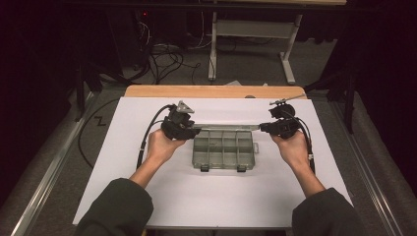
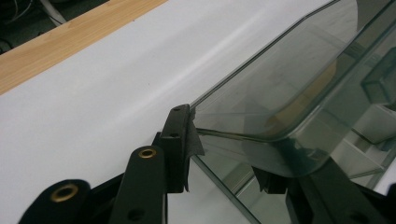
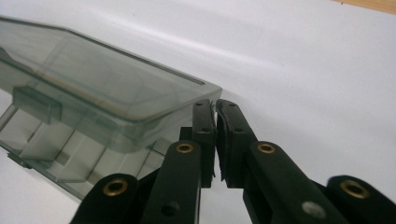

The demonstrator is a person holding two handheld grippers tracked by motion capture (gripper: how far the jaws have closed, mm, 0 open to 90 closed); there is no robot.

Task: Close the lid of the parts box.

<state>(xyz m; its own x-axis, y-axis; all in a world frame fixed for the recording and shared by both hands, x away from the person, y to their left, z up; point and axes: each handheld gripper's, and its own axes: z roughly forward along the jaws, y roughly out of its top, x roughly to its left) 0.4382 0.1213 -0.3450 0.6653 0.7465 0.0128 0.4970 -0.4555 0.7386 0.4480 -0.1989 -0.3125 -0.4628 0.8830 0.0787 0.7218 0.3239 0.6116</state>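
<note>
Two dark sleeves enter at the near edge of the white worktop (image 1: 147,196). At its middle sits a clear compartment box (image 1: 223,150), lid (image 1: 226,127) raised. The left tongs (image 1: 189,129) pinch the lid's left corner — the right tongs (image 1: 265,128) are nearly closed at its right corner, seemingly gripping the edge.

I'm working in a lab: my table (image 1: 314,162) wears a white sheet, dark curtains (image 1: 29,73) close both sides, cables (image 1: 164,59) tangle on the far floor, beside a metal stand (image 1: 255,34).
</note>
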